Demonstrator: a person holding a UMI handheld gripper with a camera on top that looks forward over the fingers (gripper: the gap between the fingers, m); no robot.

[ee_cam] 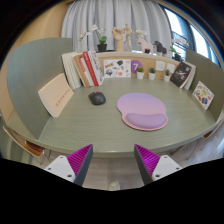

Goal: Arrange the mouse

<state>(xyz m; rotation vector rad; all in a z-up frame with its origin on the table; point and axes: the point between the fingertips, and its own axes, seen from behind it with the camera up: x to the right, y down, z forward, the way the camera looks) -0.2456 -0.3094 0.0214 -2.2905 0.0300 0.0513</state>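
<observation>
A pale green desk (100, 128) is seen filling the middle of the frame, viewed from the gripper (113, 161), whose two fingers are shown at the bottom centre with their magenta pads (80, 160) facing inward. The jaws are held wide apart and nothing is gripped between them; only bare desk surface is seen in the gap. The mouse (97, 98), small and dark, is found resting on the desk just left of centre, well beyond the fingers. Immediately to its right, apart from it, a lilac mouse pad (141, 108) with a wrist rest along its near edge is laid flat. At the upper left of the frame a row of upright books (82, 68) is stood against the back of the desk, and a white book (55, 94) is leaned nearer the left edge. Small potted plants (102, 44) and framed cards (117, 69) are lined up along the top centre, in front of a window with curtains (95, 14).
</observation>
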